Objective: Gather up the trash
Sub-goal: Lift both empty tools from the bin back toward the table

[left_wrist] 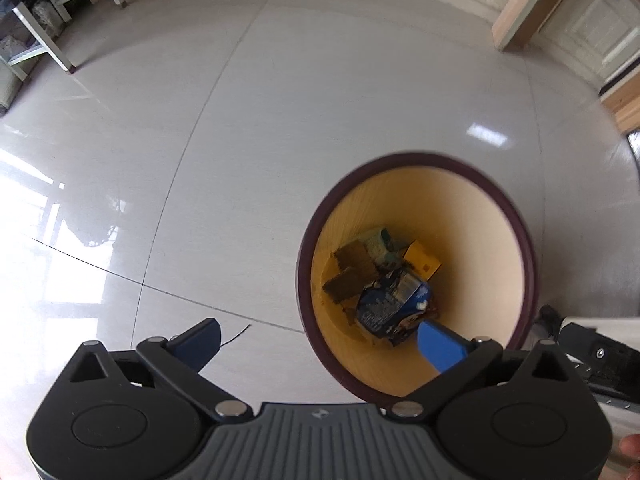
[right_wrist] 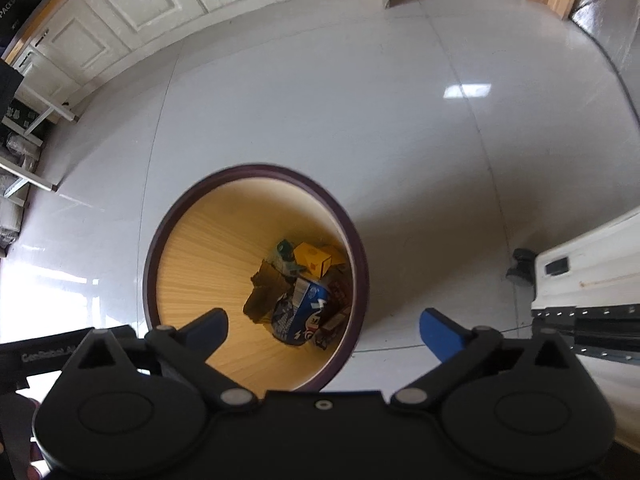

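A round bin with a dark maroon rim (left_wrist: 516, 216) and a yellow wood-grain inside stands on the floor; it also shows in the right wrist view (right_wrist: 156, 248). At its bottom lie a blue printed wrapper (left_wrist: 394, 304) (right_wrist: 302, 312), brown cardboard pieces (left_wrist: 352, 272) (right_wrist: 264, 292), a yellow box (left_wrist: 422, 262) (right_wrist: 314, 260) and a pale green carton (left_wrist: 378, 242) (right_wrist: 284, 256). My left gripper (left_wrist: 320, 340) is open and empty above the bin's near left rim. My right gripper (right_wrist: 324, 330) is open and empty above the bin's near right rim.
Glossy white tiled floor (left_wrist: 320, 92) surrounds the bin. A white metal shelf frame (left_wrist: 44, 40) stands far left. White panelled doors (right_wrist: 160, 0) and wooden boards (left_wrist: 528, 4) line the back. A white cabinet on castors (right_wrist: 592, 272) stands right of the bin.
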